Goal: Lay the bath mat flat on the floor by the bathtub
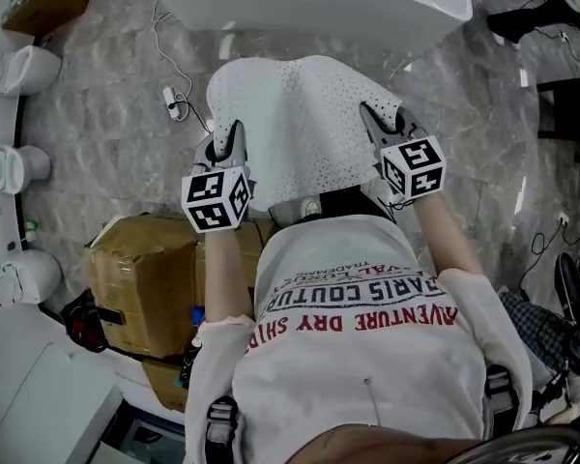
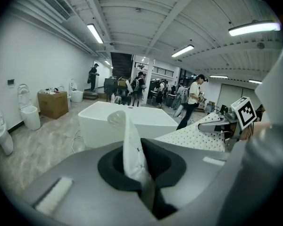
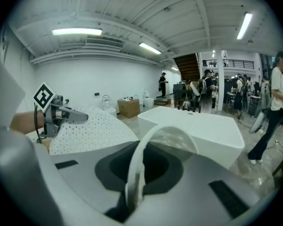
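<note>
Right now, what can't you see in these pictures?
- Floor under the bath mat: head view, the held-up mat covers it.
- Far side of the bathtub: head view, cut off by the top edge.
- Right side of the cardboard box: head view, the person's arm hides it.
- People behind the bathtub: both gripper views, too small.

Floor: grey marbled floor (image 1: 106, 114), with a white cable and plug (image 1: 172, 101) lying on it.
Walls: plain white wall (image 2: 37, 65).
Ceiling: white beams, lit tube lights (image 2: 95, 33).
Fixtures: toilets (image 2: 30, 114) along the left wall.
Clutter: taped cardboard box (image 1: 140, 278) on the floor.
Far end: dark staircase (image 3: 186, 66), people (image 2: 194, 95) standing about.
</note>
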The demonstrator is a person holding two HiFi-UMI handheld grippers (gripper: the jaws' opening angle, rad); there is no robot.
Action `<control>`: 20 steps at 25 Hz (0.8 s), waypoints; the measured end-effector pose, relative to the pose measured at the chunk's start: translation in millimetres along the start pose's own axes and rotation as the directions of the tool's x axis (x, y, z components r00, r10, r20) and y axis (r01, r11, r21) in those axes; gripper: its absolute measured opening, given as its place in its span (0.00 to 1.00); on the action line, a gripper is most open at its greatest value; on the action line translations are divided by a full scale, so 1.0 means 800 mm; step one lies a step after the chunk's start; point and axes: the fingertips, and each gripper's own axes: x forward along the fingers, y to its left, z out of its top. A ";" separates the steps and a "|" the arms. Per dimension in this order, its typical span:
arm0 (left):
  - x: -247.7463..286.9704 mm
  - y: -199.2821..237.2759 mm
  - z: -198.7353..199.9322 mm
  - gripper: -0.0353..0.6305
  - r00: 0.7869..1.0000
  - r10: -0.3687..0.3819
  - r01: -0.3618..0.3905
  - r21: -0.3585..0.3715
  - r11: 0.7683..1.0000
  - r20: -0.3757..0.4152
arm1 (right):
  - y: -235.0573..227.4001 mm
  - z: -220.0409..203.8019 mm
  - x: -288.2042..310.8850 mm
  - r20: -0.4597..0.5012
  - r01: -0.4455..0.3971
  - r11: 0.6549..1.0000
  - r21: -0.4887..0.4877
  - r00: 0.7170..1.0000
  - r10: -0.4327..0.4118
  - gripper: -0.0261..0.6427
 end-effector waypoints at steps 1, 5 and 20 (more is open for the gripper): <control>0.014 0.007 0.004 0.09 1.000 0.008 -0.008 -0.003 1.000 -0.006 | -0.011 0.003 0.015 -0.004 -0.005 1.000 0.002 1.000 0.005 0.06; 0.074 0.024 0.026 0.09 0.999 0.027 -0.027 -0.006 1.000 -0.030 | -0.060 0.016 0.069 -0.022 -0.030 1.000 -0.004 0.999 0.030 0.06; 0.281 0.102 0.085 0.09 0.993 -0.009 0.017 0.072 0.997 -0.119 | -0.194 0.028 0.225 -0.115 0.013 0.998 0.055 0.993 -0.007 0.06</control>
